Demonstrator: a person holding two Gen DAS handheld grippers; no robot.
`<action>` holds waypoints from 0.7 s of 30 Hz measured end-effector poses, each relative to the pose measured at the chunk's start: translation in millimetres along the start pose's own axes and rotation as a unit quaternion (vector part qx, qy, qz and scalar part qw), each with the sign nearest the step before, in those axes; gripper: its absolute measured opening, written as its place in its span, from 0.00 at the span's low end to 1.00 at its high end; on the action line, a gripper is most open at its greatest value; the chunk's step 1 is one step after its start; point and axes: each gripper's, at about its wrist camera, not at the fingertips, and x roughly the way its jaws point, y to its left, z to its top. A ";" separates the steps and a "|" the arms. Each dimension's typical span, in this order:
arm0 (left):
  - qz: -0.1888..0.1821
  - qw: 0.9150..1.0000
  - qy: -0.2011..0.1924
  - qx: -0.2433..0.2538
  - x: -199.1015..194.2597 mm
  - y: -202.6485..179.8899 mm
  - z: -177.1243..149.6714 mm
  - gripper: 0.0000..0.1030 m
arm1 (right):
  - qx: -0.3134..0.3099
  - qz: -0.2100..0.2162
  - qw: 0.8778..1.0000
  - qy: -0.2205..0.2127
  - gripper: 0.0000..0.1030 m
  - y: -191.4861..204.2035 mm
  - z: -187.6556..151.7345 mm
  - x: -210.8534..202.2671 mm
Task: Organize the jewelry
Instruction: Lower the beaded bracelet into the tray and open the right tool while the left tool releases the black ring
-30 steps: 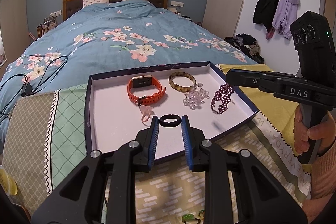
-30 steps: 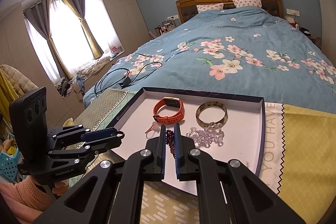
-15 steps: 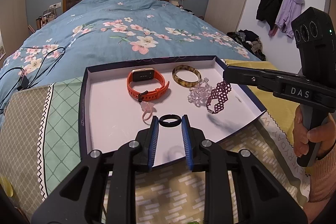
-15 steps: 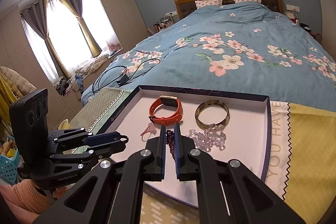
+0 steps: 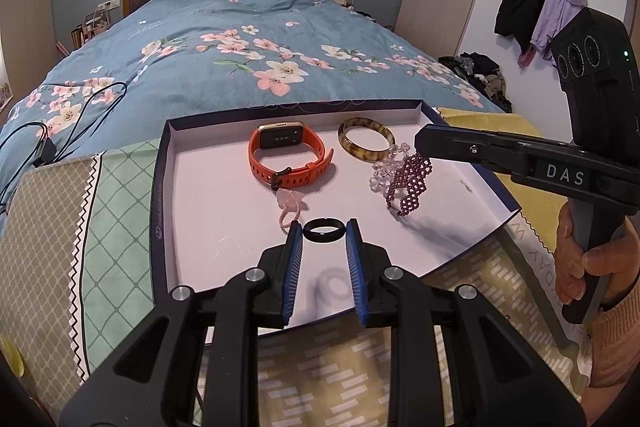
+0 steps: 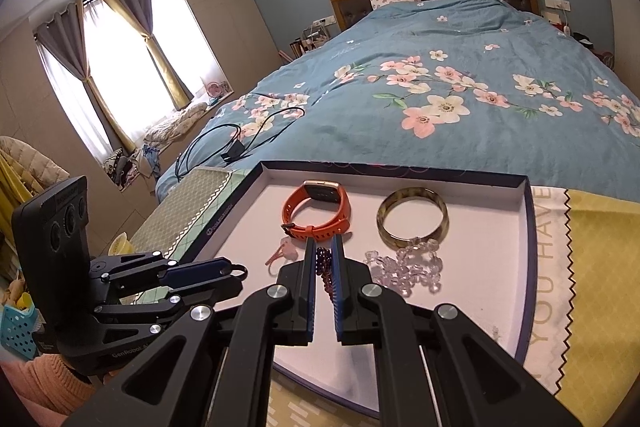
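Purple beaded bracelet (image 5: 410, 183) hung from our right tongs (image 6: 324, 261), closed on it, right of centre above the tray (image 5: 160, 187); our left tongs (image 5: 323, 233), half open, gripped a black ring (image 5: 323, 229). Next, we judged, both needed setting down.

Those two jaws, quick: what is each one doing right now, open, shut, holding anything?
Left gripper: shut on the black ring, pinched at its tips.
Right gripper: shut on the purple beaded bracelet, which dangles above the tray.
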 end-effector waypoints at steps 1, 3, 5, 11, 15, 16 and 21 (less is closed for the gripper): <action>0.001 1.000 0.001 0.000 1.1 0.4 0.5 0.22 | 0.000 0.001 1.000 -0.002 0.06 0.2 0.7 0.5; 0.003 1.000 0.001 0.001 3.4 1.2 2.2 0.22 | 0.004 0.003 1.000 -0.002 0.06 -2.1 1.3 2.1; 0.004 1.000 0.003 0.001 5.6 1.8 2.5 0.22 | 0.008 0.000 1.000 0.003 0.06 -4.9 0.5 4.3; 0.006 1.000 0.016 -0.006 18.8 7.5 1.5 0.22 | 0.023 -0.026 0.999 0.017 0.06 -20.1 -5.3 8.7; 0.008 1.000 0.023 -0.005 26.0 8.7 3.8 0.22 | 0.031 -0.039 0.998 0.024 0.06 -28.0 -9.3 10.8; 0.008 1.000 0.025 -0.006 28.2 9.7 4.2 0.22 | 0.034 -0.042 0.998 0.025 0.06 -30.2 -10.4 11.6; 0.009 0.999 0.037 -0.009 38.0 12.0 5.6 0.22 | 0.047 -0.051 0.997 0.031 0.09 -38.5 -13.9 14.6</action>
